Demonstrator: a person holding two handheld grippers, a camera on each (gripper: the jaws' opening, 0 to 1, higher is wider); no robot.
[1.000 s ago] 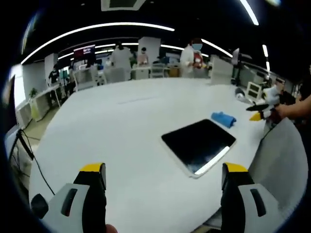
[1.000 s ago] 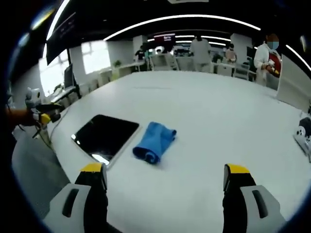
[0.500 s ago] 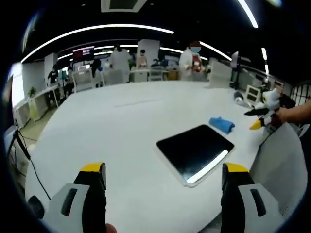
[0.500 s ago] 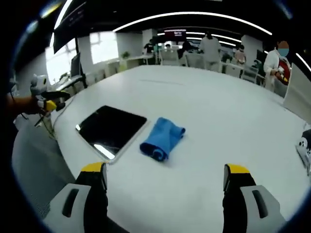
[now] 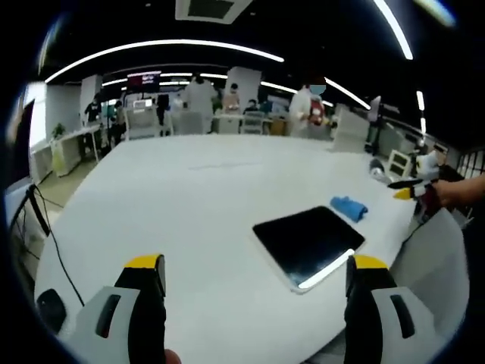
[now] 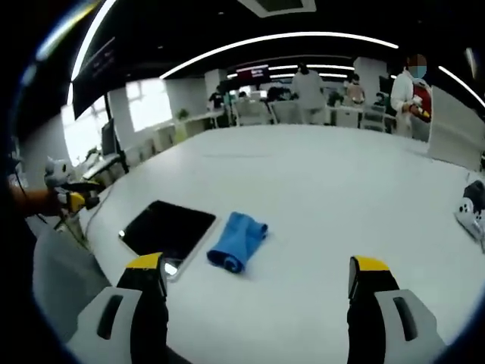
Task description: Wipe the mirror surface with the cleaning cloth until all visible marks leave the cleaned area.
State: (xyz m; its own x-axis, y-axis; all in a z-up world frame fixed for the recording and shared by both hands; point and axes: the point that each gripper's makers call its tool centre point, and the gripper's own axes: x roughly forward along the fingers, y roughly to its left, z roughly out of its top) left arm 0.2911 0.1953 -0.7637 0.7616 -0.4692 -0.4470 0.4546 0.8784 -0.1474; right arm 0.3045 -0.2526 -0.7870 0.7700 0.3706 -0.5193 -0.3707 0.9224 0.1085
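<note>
A dark rectangular mirror (image 5: 308, 243) (image 6: 168, 230) lies flat on the white table (image 5: 189, 197) (image 6: 326, 189), reflecting a ceiling light strip. A crumpled blue cleaning cloth (image 5: 348, 208) (image 6: 236, 240) rests on the table right beside the mirror, touching neither gripper. My left gripper (image 5: 256, 265) hovers open above the table's near edge, short of the mirror. My right gripper (image 6: 256, 267) is open too, with the cloth just ahead of its left jaw. In the left gripper view the right gripper (image 5: 409, 189) shows small at the far right; in the right gripper view the left gripper (image 6: 70, 196) shows at the far left.
A black cable (image 5: 44, 227) hangs over the table's left edge. A small white device (image 6: 471, 208) sits at the table's right edge. Several people (image 5: 314, 98) stand among desks and chairs far behind the table. A grey sleeve (image 5: 432, 262) is low right.
Both views shifted slightly as the hands moved; the right view now stands a bit farther back from the cloth. Mirror and cloth lie where they were. Both grippers remain open.
</note>
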